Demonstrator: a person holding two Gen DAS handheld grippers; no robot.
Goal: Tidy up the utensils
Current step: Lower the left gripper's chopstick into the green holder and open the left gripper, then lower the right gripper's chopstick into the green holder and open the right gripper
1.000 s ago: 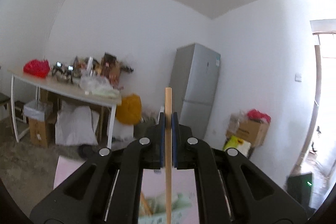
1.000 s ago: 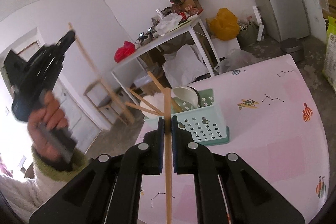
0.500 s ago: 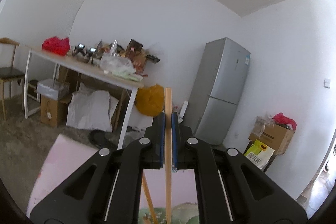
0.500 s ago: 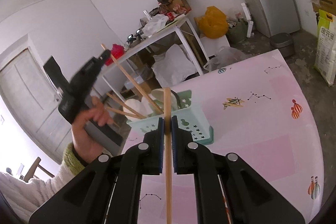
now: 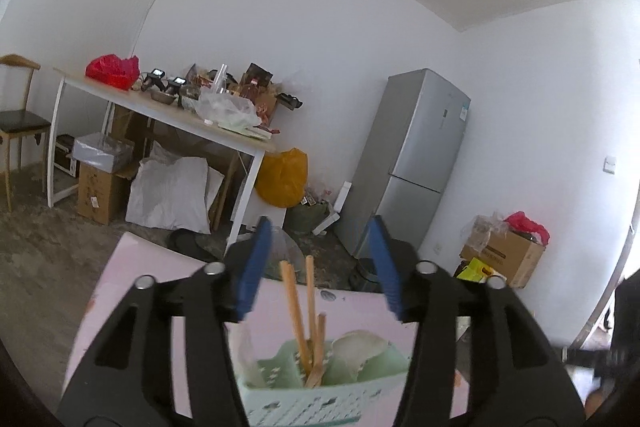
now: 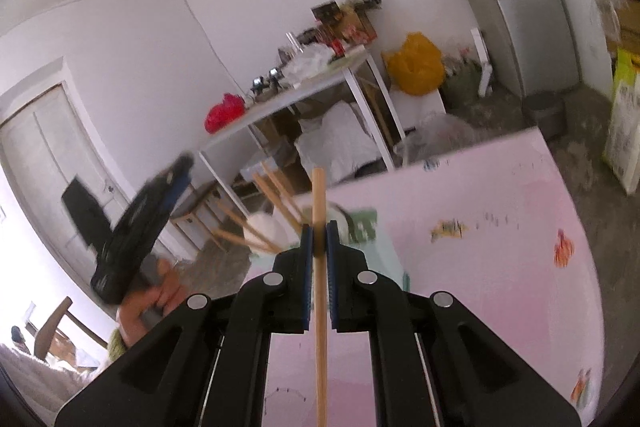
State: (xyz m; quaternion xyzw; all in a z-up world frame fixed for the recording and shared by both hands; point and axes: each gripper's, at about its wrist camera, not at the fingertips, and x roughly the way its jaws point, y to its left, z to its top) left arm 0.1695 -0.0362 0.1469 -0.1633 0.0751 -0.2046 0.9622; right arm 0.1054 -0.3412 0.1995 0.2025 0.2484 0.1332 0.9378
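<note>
**Fingers part over the basket on one side, pinch a chopstick on the other**

Fingers of the left gripper point(image 5: 320, 267) stand apart and are opening, their blue pads point(image 5: 252, 267) clear of everything; nothing is pressed between them. Seen between and beyond them, wooden chopsticks point(image 5: 298, 319) stand tilted in the mint-green basket point(image 5: 304, 399), which sits just below that gripper on the pink desk point(image 5: 120, 299). A pale bowl point(image 5: 360, 351) rests in the basket, to the right of the chopsticks.

From the right wrist view, the right gripper point(image 6: 319, 239) is clamped narrowly on a single chopstick point(image 6: 320, 307), which runs upright through the pads and pokes out above the fingertips. This gripper sits on the near side of the basket point(image 6: 366, 227), whose green wall shows just past the fingertips, blurred. More chopsticks point(image 6: 276, 195) fan out of the basket toward the left. Left of the basket, a hand point(image 6: 152, 303) holds the left gripper's black body point(image 6: 140, 227) above the desk point(image 6: 500, 227) edge, also blurred.
</note>
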